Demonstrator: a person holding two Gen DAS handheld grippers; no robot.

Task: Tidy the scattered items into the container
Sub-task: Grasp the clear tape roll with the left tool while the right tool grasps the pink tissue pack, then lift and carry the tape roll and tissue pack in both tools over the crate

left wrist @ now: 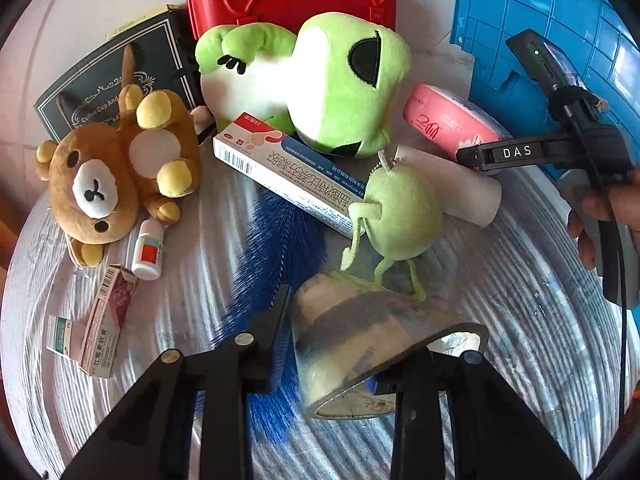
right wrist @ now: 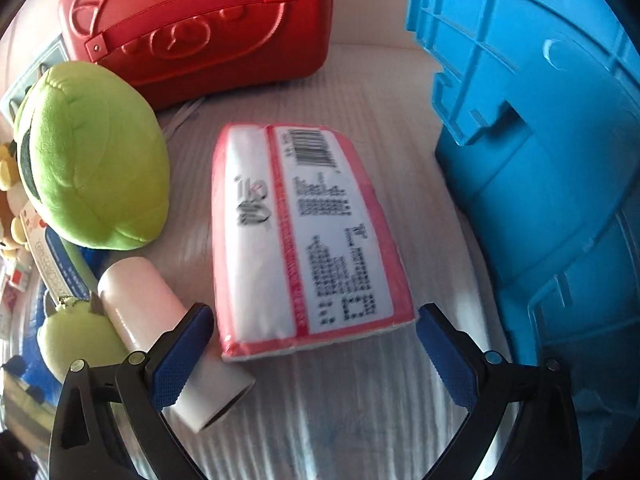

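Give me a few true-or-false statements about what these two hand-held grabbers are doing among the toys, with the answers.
1. The left gripper has its fingers shut on a grey tape roll. True.
2. The right gripper is clamped on the brown bear plush. False: its fingers are open on either side of the near end of a pink tissue pack, and the brown bear plush lies untouched far to the left.
3. The tissue pack already sits inside the blue crate. False: it lies on the table beside the blue crate.
4. A red case stands behind the large green frog plush. True.
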